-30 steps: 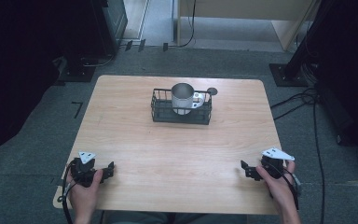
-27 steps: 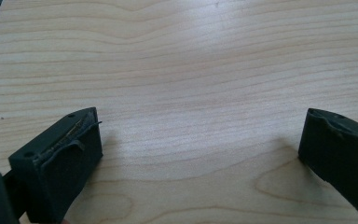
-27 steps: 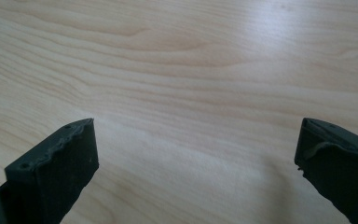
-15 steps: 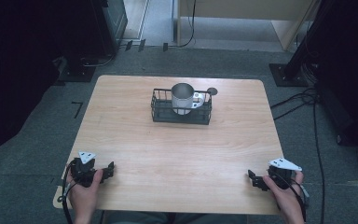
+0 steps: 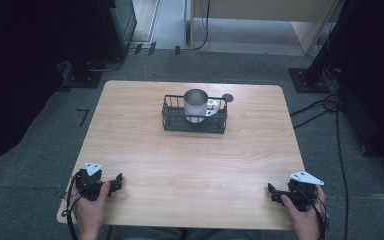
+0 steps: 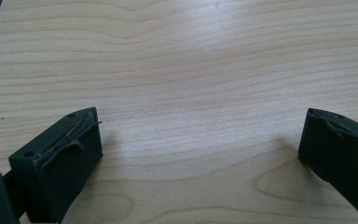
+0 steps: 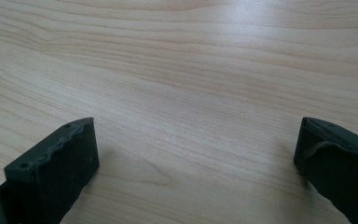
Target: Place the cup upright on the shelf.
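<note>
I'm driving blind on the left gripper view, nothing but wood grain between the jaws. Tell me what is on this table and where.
Observer: A black wire basket stands toward the far side of the table, near its middle.
Operator: Say what it holds.
Observer: A metal mug stands upright in it, its handle toward the right.
Operator: Now place my left gripper.
Observer: The left gripper sits at the near left corner with its jaws wide open, well apart from the basket.
Operator: Report the other one.
Observer: The right gripper is at the near right corner, also open, holding nothing.
</note>
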Motion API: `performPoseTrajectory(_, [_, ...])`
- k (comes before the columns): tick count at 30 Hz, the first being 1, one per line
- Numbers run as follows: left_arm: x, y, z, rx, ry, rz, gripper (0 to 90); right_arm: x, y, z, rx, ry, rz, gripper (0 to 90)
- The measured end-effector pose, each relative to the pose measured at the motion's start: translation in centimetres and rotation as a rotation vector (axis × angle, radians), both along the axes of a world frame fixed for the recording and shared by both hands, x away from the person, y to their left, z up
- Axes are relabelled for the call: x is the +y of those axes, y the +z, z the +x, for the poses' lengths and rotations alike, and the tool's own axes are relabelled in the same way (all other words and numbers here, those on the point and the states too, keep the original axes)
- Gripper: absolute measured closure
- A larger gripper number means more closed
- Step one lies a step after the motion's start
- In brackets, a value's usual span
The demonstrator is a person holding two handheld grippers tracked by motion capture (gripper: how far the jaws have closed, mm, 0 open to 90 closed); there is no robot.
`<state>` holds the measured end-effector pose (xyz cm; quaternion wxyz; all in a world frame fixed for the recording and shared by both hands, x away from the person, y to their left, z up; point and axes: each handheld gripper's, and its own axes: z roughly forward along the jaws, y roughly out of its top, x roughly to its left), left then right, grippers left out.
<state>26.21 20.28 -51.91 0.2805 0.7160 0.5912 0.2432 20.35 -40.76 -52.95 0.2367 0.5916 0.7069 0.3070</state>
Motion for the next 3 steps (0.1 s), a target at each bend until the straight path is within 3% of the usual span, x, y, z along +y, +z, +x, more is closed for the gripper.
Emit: performPoseTrajectory(3, [0.0, 0.0, 0.0, 0.0, 0.0, 0.0, 0.0, 0.0, 0.0, 0.0, 0.0, 0.0, -0.001, 0.0])
